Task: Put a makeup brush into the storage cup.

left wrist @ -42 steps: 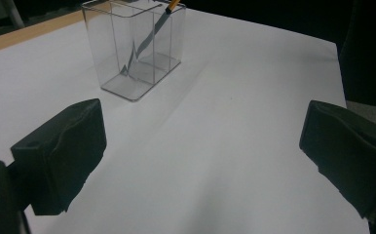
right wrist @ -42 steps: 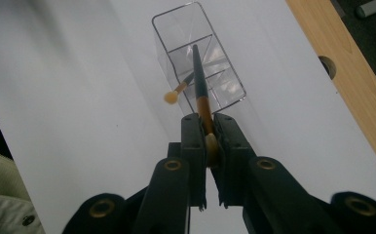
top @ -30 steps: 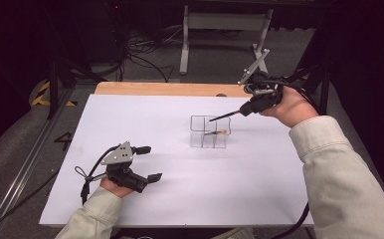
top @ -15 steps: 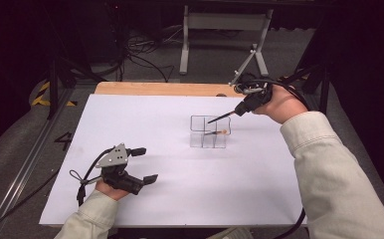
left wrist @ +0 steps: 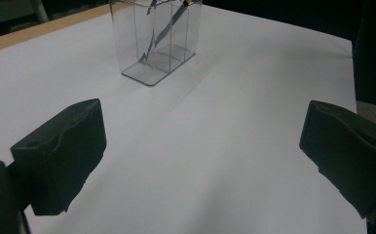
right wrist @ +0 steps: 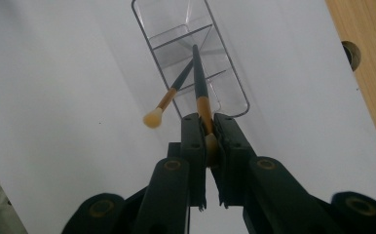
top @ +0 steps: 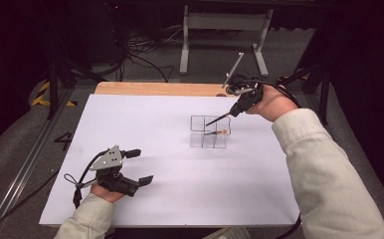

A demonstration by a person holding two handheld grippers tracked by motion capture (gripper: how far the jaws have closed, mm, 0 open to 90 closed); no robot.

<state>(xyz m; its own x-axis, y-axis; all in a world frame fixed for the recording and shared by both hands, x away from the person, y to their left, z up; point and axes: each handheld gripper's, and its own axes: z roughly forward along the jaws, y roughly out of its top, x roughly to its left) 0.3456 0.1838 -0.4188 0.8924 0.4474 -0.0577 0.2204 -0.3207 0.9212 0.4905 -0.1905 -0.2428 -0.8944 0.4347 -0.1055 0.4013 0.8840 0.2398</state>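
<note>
At the left of the high view, the left tool (top: 139, 167) rests low on the white counter (top: 155, 199), its jaws wide and bare, well apart from everything else. In the left gripper view the two black pads (left wrist: 62, 153) frame bare counter, with the clear organizer (left wrist: 154, 39) far ahead of them.

Toward the middle stands that organizer (top: 209, 133), a clear box split into narrow compartments. One brush (top: 216, 132) already leans in it, its pale tip (right wrist: 153, 118) poking out over the rim (which compartment its handle sits in I cannot tell).

At the right, the right tool (top: 235, 110) is clamped on a second brush (right wrist: 199, 73) near its bristle end, the dark handle pointing down into the organizer. In the right gripper view the handle's end appears to lie over a middle compartment, just beside the first brush's handle.

The risk from here, as I judge it, lies in the slant. The held brush comes in at an angle, so its end may catch a divider or the rim and tip or slide the light box. It may also knock the leaning brush out. If the jaws let go before the handle is well inside, the brush could pivot and fall across the rim onto the counter.
</note>
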